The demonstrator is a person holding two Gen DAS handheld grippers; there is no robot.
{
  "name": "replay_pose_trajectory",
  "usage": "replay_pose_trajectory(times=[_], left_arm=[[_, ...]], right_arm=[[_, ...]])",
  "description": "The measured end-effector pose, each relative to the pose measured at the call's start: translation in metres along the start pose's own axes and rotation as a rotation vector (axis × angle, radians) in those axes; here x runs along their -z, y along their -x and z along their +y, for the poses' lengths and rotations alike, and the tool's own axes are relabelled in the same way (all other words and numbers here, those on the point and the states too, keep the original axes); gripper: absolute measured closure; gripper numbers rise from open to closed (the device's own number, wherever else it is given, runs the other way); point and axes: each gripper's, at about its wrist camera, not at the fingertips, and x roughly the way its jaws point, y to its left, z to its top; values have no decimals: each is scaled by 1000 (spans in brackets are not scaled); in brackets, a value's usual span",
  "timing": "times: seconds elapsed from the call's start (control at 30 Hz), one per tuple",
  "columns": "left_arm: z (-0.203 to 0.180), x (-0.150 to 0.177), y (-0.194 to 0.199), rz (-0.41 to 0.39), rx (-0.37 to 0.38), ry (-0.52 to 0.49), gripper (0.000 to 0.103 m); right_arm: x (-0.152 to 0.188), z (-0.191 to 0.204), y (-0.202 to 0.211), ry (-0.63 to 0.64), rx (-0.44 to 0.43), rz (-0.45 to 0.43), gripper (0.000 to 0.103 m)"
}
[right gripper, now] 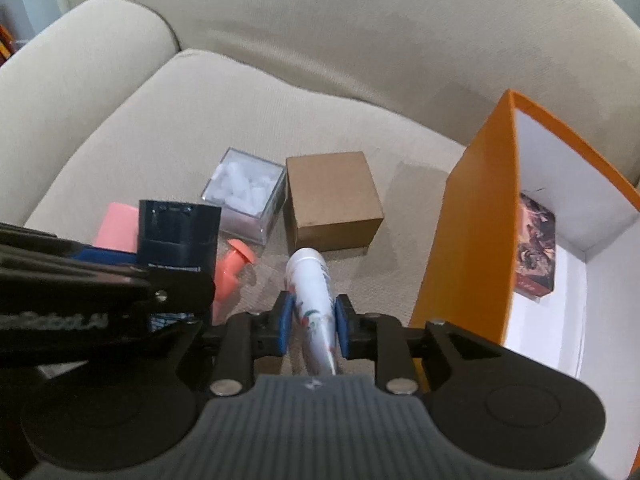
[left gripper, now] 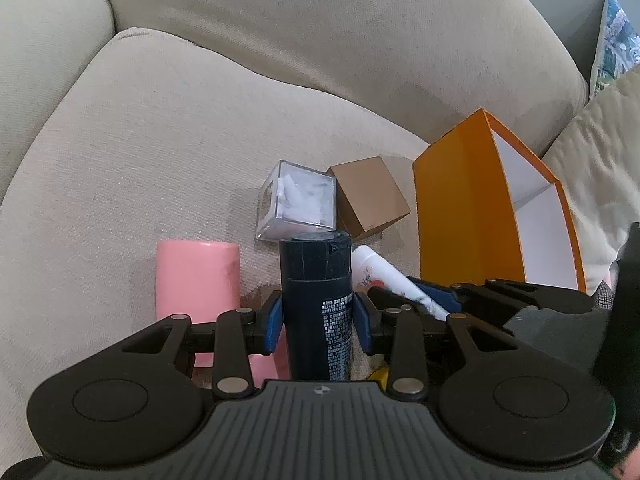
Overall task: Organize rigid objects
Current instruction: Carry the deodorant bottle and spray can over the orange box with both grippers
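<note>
My left gripper point(left gripper: 316, 316) has its jaws clenched on an upright dark bottle point(left gripper: 316, 304), held just above the sofa seat point(left gripper: 120, 168); my right gripper point(right gripper: 311, 322) grasps a white tube point(right gripper: 312, 300) lying tilted, its cap end toward a brown box point(right gripper: 332, 204); a clear cube point(right gripper: 244, 192) touches that box; a pink cylinder point(left gripper: 196, 280) stands beside the bottle; the orange box point(right gripper: 472, 240), right, holds a printed packet point(right gripper: 536, 248).

Beige sofa seat point(right gripper: 168, 128) carries boxes point(right gripper: 332, 200), pink cylinder point(left gripper: 198, 280).
</note>
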Motion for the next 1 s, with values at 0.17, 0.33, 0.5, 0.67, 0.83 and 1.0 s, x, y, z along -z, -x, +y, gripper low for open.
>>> replay_pose_trajectory(times=[0.17,0.33,0.5,0.67,0.83,1.0], left_arm=[[1,0,-1,4,7,4,62],[-6,3,3,15,8,-20,62],[-19,8,18,-9,6,-46,63],[-37,12,42,-68,-19,-99,65],[-60,14,71,-129,-7,-146,65],[-100,11,97,-184,44,-223,65]], right_arm=[[-2,1,-8,0,-11,17,78],[2,-1,7,-13,-11,-21,80],[12,-5,35,-27,-17,-80,80],[20,-18,64,-67,-26,-150,80],[24,-36,102,-109,-25,-256,80],[34,-59,146,-150,20,-349,80]])
